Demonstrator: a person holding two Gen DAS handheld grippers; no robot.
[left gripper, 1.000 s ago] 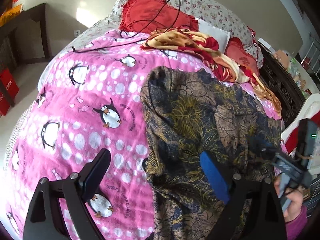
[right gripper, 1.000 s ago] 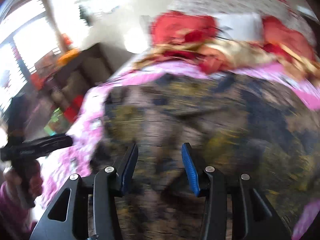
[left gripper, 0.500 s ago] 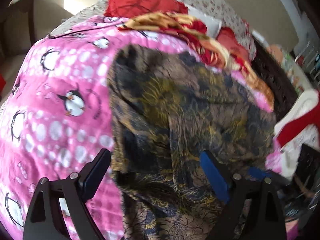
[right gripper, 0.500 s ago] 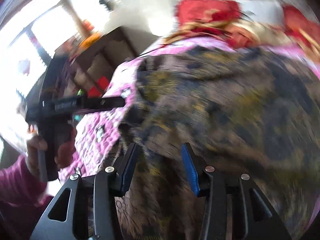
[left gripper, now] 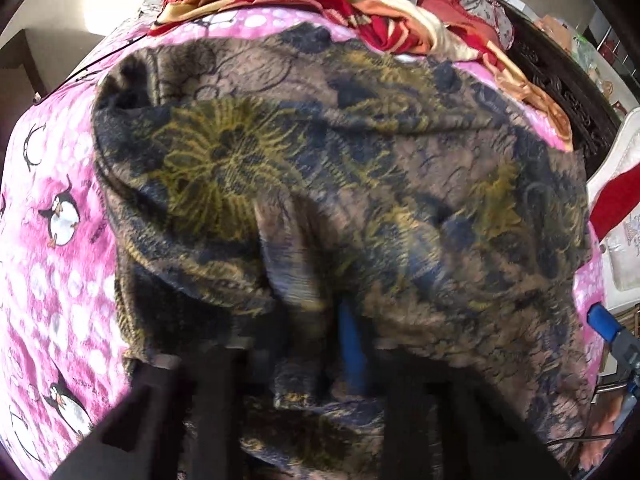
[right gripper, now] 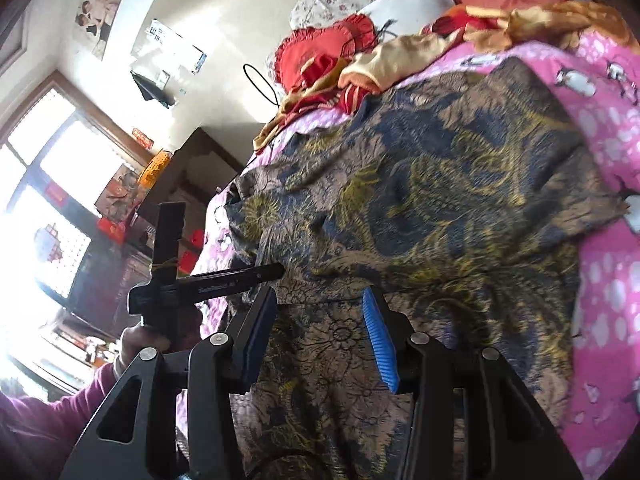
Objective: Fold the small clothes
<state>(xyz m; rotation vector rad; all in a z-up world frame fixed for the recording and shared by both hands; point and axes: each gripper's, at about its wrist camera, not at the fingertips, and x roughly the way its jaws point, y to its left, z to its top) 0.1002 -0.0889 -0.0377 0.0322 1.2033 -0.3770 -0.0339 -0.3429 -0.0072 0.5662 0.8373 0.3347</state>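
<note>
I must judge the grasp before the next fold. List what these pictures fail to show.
- Left gripper, left wrist view: its fingers are blurred and fabric drapes over them, so the grip cannot be confirmed.
- Patterned garment, right wrist view: its near hem runs off the bottom edge behind the open right gripper.
- Garment's underside and the penguin blanket beneath it: covered in both views.

A sunlit bedroom around you

On your far left a wood-framed window blazes white beside a dark wooden cabinet. A poster hangs on the pale wall. The bed's pink penguin blanket runs toward red cushions at the far end.
</note>
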